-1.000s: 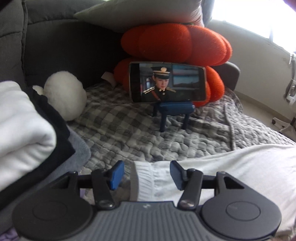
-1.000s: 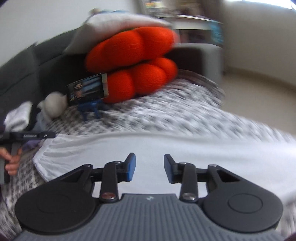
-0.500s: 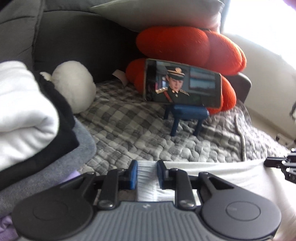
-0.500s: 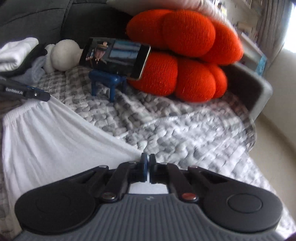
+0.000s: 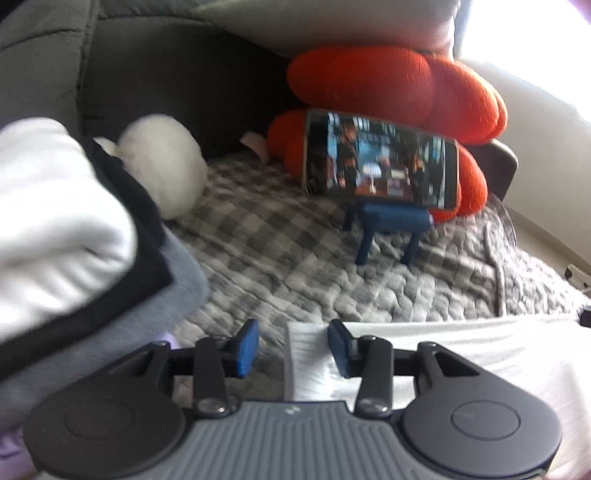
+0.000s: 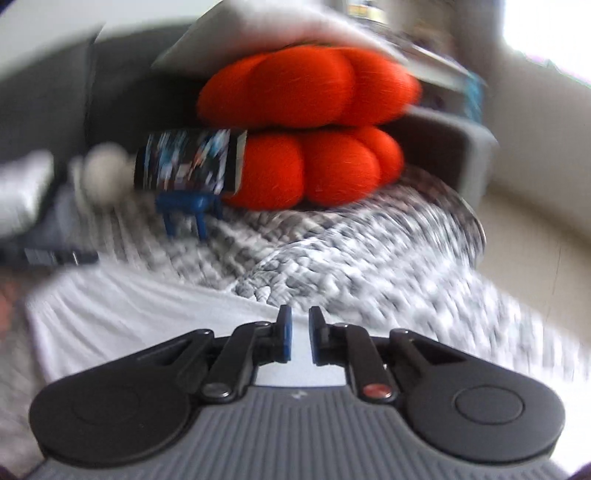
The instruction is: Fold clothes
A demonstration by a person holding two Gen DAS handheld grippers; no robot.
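While L gripper [image 5: 291, 345] gapes, white garment [image 5: 461, 343] lies flat.

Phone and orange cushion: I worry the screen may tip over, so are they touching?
Cannot tell. In both wrist views the phone overlaps the orange cushion behind it, but blur and angle hide any contact or gap.

White garment [image 5: 461, 343] with ribbed hem, lying on grey-and-white checked quilt [image 5: 295, 251]. Orange knitted cushion [image 5: 399, 85], pale grey pillow [image 5: 332, 18] on top. Dark grey sofa back [image 5: 177, 81]. Phone [image 5: 380, 162] with multicoloured screen on blue stand [image 5: 388, 229]. Off-white plush [image 5: 166, 162]. Folded stack [image 5: 66, 229]: white, black, grey layers. Blue pads [image 5: 245, 345] on black fingers, left gripper [image 5: 291, 345]; same blue on right gripper [image 6: 298, 339].
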